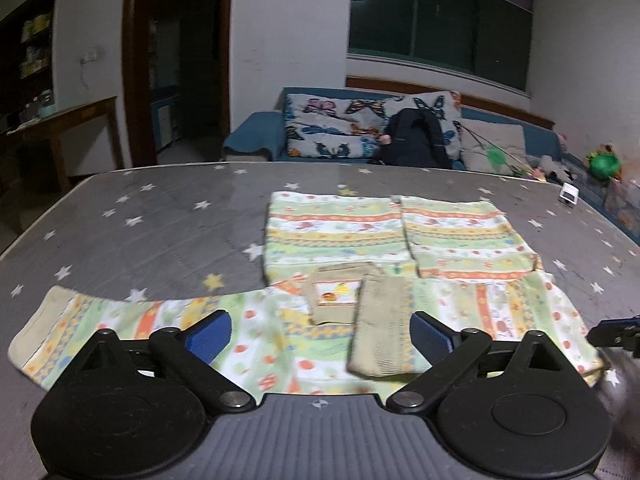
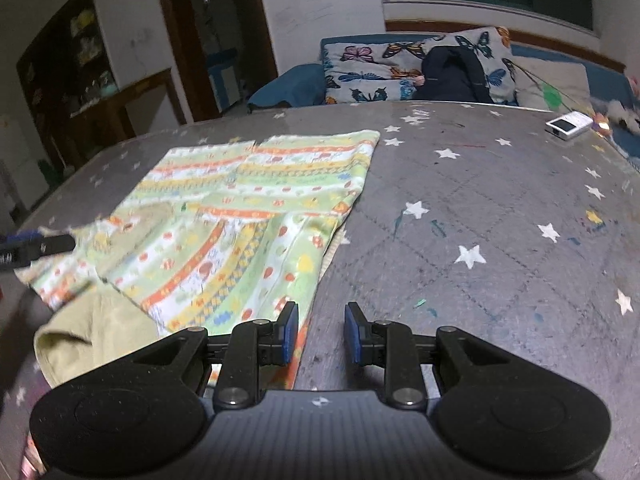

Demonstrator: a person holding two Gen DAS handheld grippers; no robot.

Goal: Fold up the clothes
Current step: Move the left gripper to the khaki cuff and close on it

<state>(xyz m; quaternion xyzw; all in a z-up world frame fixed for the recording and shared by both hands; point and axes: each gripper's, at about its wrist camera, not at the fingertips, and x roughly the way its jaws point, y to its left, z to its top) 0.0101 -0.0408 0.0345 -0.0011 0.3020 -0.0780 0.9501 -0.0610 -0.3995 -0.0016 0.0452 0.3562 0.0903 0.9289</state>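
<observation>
A child's patterned garment in green, orange, yellow and white stripes lies flat on the grey star-print table. Its far half is folded over in two panels. One sleeve with a beige cuff stretches left; a beige cuff lies folded across the middle. My left gripper is open, hovering over the garment's near edge. My right gripper is open over the garment's right edge, left pad above cloth, right pad above bare table. Its tip also shows in the left wrist view.
A small white device lies at the table's far right. Behind the table stands a blue sofa with butterfly cushions and a dark backpack. A wooden desk stands at the left wall. Bare table surface extends right of the garment.
</observation>
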